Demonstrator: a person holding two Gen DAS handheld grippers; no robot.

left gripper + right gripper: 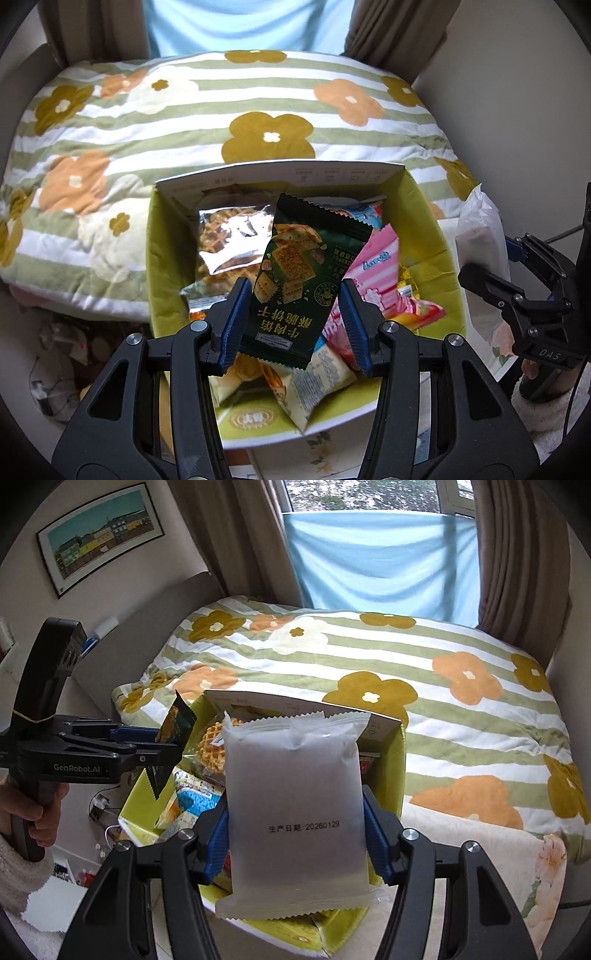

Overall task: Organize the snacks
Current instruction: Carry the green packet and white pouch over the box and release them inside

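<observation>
The left gripper (293,321) is closed on a dark green cracker packet (295,280), with its blue pads pressing the packet's two long sides. The packet's long way runs up and away from the gripper, a bit tilted. Right under it sits the green box (159,258), already holding a shiny waffle bag (225,240), a pink packet (376,266) and a few more snacks. So the box is straight below this gripper, and the packet looks ready to drop in. The box rests by the edge of a bed with a flowery blanket (184,110). Moving to the right, the right gripper (295,834) is closed on a cloudy white packet (295,794), held by its two long sides too, standing tall with its long way pointing up. This one hangs over the near right part of the same box (400,771). Both hands are close to the box, but I think the left one is more over the middle. The left view looks down into the box and shows what is inside. The right view hides most of that behind the white packet, but it shows the left gripper (164,755) from the side, a hand (37,812) on its handle, and a picture (99,535) on the wall.
</observation>
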